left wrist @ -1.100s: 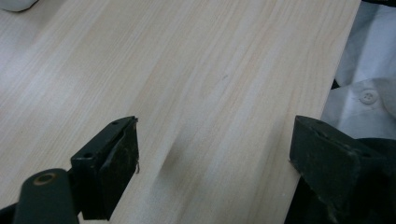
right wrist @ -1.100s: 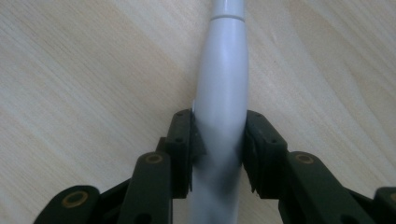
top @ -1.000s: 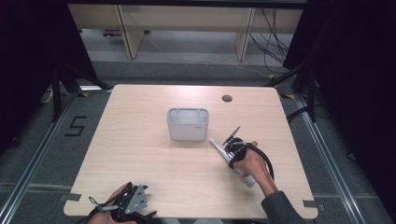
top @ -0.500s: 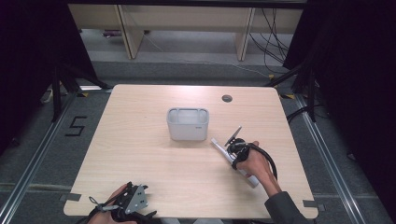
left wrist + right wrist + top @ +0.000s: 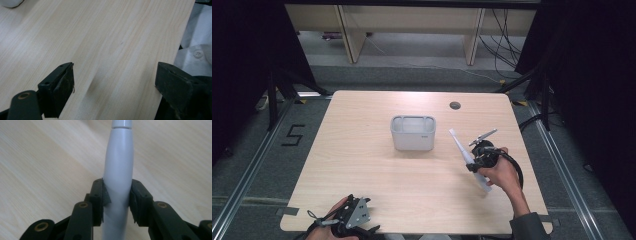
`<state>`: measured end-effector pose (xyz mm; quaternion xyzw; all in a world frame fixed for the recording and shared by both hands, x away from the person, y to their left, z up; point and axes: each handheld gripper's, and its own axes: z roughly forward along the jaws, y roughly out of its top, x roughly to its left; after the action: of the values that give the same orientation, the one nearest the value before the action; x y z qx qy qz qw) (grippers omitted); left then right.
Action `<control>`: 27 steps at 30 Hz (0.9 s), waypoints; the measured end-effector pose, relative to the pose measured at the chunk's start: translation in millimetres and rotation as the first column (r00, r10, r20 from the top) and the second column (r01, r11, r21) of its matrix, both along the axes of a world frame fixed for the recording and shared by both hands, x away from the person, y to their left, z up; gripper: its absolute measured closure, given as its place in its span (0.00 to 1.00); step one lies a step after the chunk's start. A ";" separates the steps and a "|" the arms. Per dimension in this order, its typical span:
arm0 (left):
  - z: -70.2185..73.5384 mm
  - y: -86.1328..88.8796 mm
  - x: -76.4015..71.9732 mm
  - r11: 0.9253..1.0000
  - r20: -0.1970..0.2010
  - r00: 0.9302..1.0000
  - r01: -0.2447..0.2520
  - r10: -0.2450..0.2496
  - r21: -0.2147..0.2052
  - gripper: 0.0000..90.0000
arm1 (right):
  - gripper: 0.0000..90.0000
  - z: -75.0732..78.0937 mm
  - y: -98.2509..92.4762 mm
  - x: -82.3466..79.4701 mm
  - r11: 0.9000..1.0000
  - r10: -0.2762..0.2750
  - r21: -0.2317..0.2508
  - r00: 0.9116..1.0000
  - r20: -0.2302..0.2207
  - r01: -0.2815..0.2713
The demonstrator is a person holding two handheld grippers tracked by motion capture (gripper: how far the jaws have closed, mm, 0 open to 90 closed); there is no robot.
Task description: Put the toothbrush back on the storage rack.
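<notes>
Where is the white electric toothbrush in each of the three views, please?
High view: the toothbrush is right of the grey bin, held by the right gripper.
Left gripper view: not in it.
Right gripper view: its handle rises at centre, clamped between the jaws.
Shared landmark: the wooden table.

The right gripper, clamped on a long pale grey plastic electric toothbrush, now sits a little farther up the high view than a second ago, toward the far edge of the light wooden table. The toothbrush has swung with it: its thin brush end, which lay low and pointed left before, now points up the view, close to the right side of the small grey rectangular plastic basket. The handle appears to have lifted off the tabletop, though the high view is too coarse to be sure. The hand behind the gripper has shifted the same way.
</notes>
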<state>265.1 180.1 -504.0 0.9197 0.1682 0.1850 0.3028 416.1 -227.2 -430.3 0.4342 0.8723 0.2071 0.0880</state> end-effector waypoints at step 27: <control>1.3 -0.6 -1.1 1.000 0.002 1.000 0.004 -0.004 -0.015 0.17 | 0.74 20.4 -1.4 8.7 0.937 -0.074 0.339 0.898 0.434 -0.087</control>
<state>264.0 179.4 -502.7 0.9175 0.1674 0.1843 0.3100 424.8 -228.6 -409.9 0.3816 0.7803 0.4517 0.2036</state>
